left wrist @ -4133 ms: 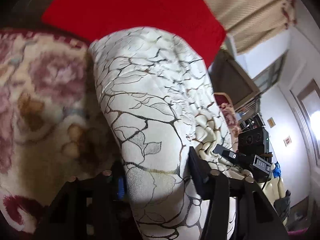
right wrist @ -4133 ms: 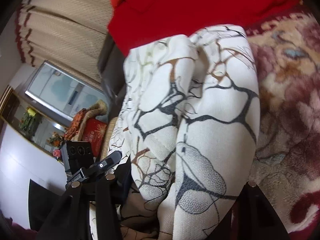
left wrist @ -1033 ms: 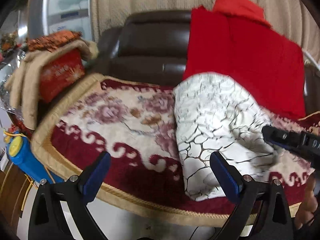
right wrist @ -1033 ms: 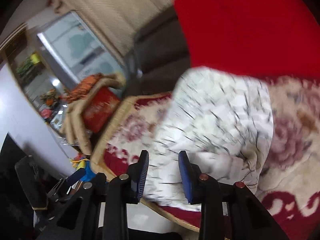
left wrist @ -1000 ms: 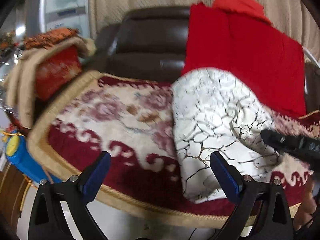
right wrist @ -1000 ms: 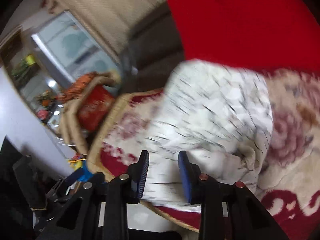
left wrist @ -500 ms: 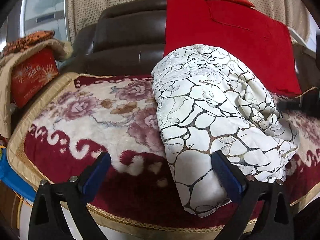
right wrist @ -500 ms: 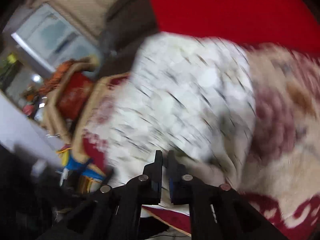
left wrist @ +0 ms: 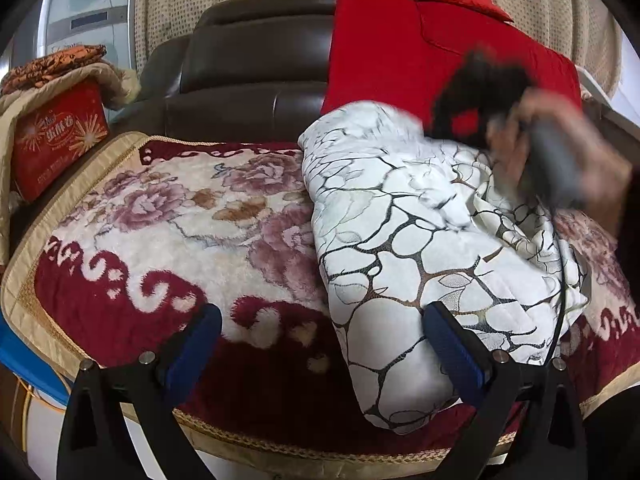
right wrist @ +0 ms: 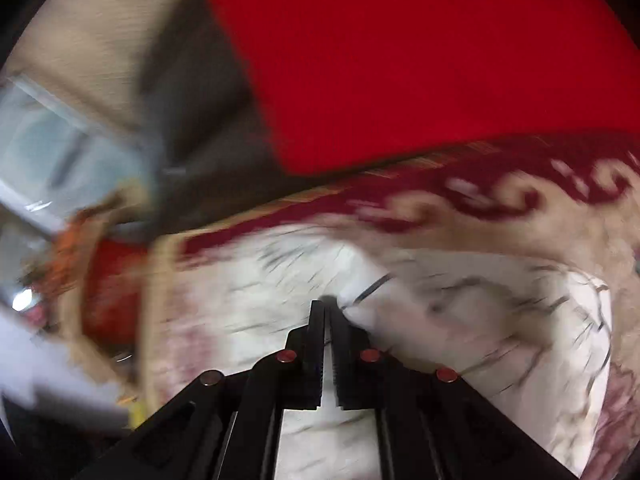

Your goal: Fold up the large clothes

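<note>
A white quilted garment (left wrist: 420, 248) with a dark crackle-and-leaf print lies folded in a long bundle on the floral blanket (left wrist: 168, 216), running from the sofa's front edge to the back. My left gripper (left wrist: 320, 324) hangs open in front of its near end, one finger on each side and neither touching it. My right gripper (right wrist: 326, 308) is shut, its tips at a fold of the garment (right wrist: 460, 320); no cloth shows between the pads. In the left wrist view the right gripper (left wrist: 476, 92) and the hand (left wrist: 568, 152) holding it are a blur over the garment's far right part.
A red cushion or cloth (left wrist: 420, 52) leans on the brown leather sofa back (left wrist: 248, 64). A red box (left wrist: 56, 136) under a beige throw sits at the left end. A blue object (left wrist: 24, 356) lies below the blanket's front left edge. Curtains hang behind.
The right gripper's narrow gap has shut, and it has swept fast across to the garment's far end, entering the left wrist view. The left gripper sank a little and stays open.
</note>
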The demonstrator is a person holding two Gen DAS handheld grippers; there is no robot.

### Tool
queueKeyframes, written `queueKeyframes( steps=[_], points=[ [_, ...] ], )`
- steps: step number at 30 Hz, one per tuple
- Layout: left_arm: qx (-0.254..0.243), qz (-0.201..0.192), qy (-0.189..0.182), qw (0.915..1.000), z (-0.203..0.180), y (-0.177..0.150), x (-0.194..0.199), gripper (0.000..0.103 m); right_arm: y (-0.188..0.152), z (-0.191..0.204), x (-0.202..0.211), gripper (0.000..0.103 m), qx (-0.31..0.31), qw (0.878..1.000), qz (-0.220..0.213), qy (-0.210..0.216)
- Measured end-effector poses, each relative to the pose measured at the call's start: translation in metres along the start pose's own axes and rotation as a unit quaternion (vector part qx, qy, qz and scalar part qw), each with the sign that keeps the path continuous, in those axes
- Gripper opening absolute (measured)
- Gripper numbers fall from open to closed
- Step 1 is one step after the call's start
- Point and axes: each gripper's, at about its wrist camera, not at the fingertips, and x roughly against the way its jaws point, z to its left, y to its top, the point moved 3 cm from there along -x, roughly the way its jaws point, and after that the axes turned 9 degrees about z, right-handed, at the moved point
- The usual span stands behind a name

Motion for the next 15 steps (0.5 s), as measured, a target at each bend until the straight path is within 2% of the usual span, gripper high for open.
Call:
queueKeyframes(
  steps=[1, 2, 3, 4, 5, 7, 10, 11, 13, 15],
  points=[
    [0.003, 0.001, -0.01, 0.9999, 0.0, 0.001, 0.001, 0.102, 0.0, -0.018, -0.016, 0.001, -0.012, 1.0, 0.013, -0.017],
    [0.008, 0.004, -0.022, 0.9997, 0.001, 0.002, 0.002, 0.101, -0.002, -0.028, -0.023, 0.001, -0.023, 1.0, 0.018, -0.005],
    [0.013, 0.006, -0.025, 0.9996, 0.002, 0.003, 0.004, 0.101, -0.004, -0.036, -0.018, 0.001, -0.039, 0.999, 0.007, 0.02],
    [0.016, 0.005, -0.027, 0.9995, 0.004, 0.004, 0.006, 0.101, -0.006, -0.037, -0.011, 0.001, -0.044, 0.999, 0.001, 0.023],
    [0.021, 0.001, -0.028, 0.9994, 0.008, 0.005, 0.009, 0.101, -0.007, -0.036, -0.006, 0.006, -0.043, 0.999, -0.001, 0.02],
    [0.039, -0.004, -0.02, 0.999, 0.015, 0.006, 0.015, 0.101, -0.017, -0.03, 0.017, 0.006, -0.032, 0.999, -0.018, -0.006],
    [0.055, -0.011, 0.012, 0.9984, 0.024, 0.008, 0.029, 0.101, -0.049, -0.012, 0.062, 0.009, 0.022, 0.998, -0.061, -0.015],
    [0.056, -0.007, 0.038, 0.9977, 0.026, 0.009, 0.034, 0.101, -0.06, -0.002, 0.072, 0.009, 0.041, 0.997, -0.069, -0.022],
    [0.054, -0.005, 0.08, 0.9953, 0.028, 0.012, 0.046, 0.101, -0.1, 0.014, 0.101, 0.009, 0.086, 0.991, -0.094, -0.039],
    [0.056, -0.006, 0.107, 0.9926, 0.032, 0.011, 0.056, 0.101, -0.133, 0.026, 0.123, 0.009, 0.118, 0.986, -0.106, -0.044]
  ],
)
